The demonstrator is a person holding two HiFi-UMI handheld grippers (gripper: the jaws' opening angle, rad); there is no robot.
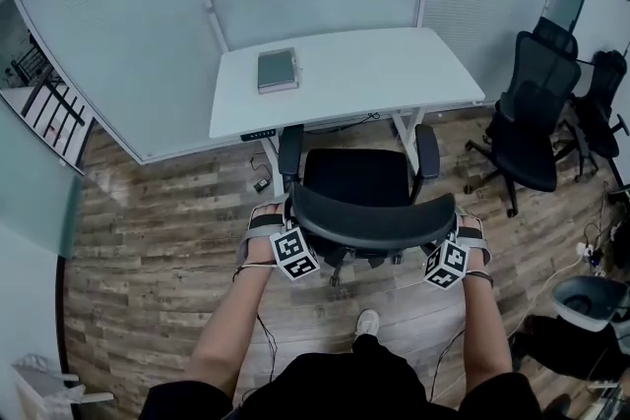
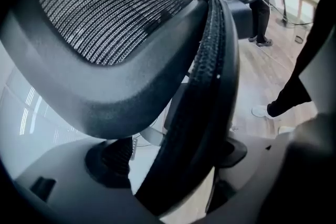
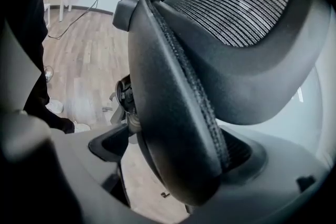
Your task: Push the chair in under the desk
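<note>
A black office chair stands in front of the white desk, its seat partly under the desk's front edge and its backrest toward me. My left gripper is at the backrest's left end and my right gripper at its right end. In the left gripper view the backrest's padded rim runs between the jaws of the left gripper, which close on it. The right gripper view shows the same: the rim is clamped in the right gripper.
A grey notebook lies on the desk's left part. Glass walls close in behind the desk. Two more black chairs stand at the right, with a round bin and cables near them. My shoe is on the wooden floor behind the chair.
</note>
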